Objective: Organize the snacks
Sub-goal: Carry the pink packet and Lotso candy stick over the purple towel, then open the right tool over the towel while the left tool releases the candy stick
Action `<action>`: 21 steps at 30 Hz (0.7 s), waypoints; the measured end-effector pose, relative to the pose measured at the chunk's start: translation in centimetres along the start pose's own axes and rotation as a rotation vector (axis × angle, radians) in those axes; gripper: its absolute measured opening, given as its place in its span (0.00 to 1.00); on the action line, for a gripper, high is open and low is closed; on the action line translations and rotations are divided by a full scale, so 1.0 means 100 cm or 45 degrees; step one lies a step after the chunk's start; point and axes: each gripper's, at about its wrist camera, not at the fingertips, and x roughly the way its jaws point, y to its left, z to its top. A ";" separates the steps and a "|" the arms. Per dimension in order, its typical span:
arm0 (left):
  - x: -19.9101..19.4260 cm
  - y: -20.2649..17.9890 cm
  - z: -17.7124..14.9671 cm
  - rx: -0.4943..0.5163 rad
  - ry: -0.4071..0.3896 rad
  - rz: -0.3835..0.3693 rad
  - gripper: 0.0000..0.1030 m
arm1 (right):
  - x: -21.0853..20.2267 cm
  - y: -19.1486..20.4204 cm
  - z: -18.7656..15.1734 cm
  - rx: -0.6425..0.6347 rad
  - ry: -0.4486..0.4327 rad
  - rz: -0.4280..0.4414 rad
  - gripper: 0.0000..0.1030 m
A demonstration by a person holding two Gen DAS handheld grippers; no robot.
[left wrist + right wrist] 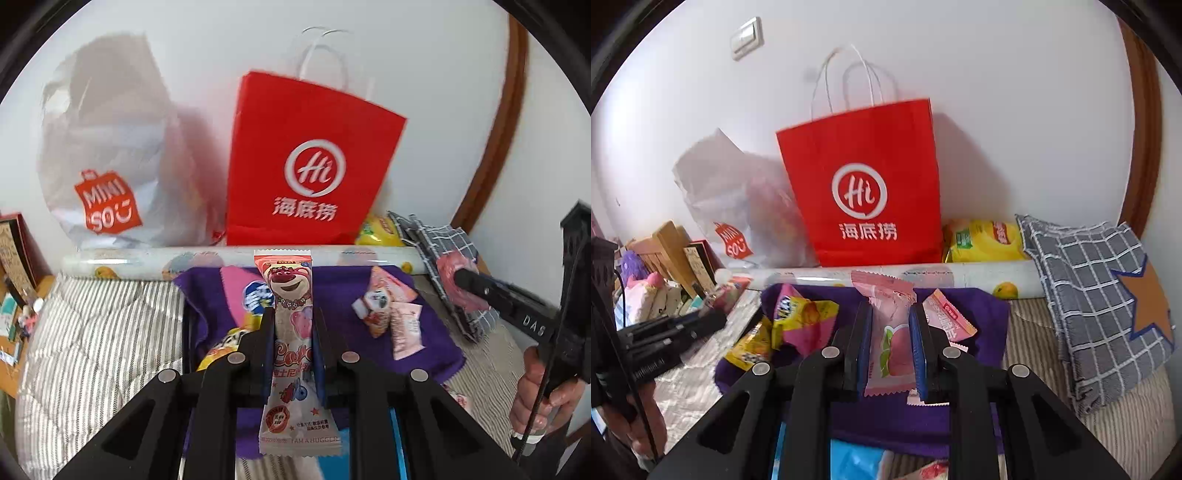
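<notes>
My left tool (293, 332) was closed on a long bear wrapper (293, 339), gripped at mid-length so both ends stuck out free. My right tool (890, 349) was clamped on a pink peach packet (890, 347) the same way. I held both above the purple cloth (975, 317) on the bed, where more snacks lay loose: a yellow pack (807, 321) and pink packets (395, 314). The red bag (864, 192) stood upright against the wall just behind a printed roll (979, 277), with a white bag (118, 158) beside it. I judged the red bag's open top the likely drop point, hence both snacks lifted and facing it.
</notes>
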 end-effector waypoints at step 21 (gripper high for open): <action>0.020 0.018 -0.018 -0.101 -0.007 -0.032 0.16 | 0.058 -0.036 -0.039 0.120 0.218 0.023 0.20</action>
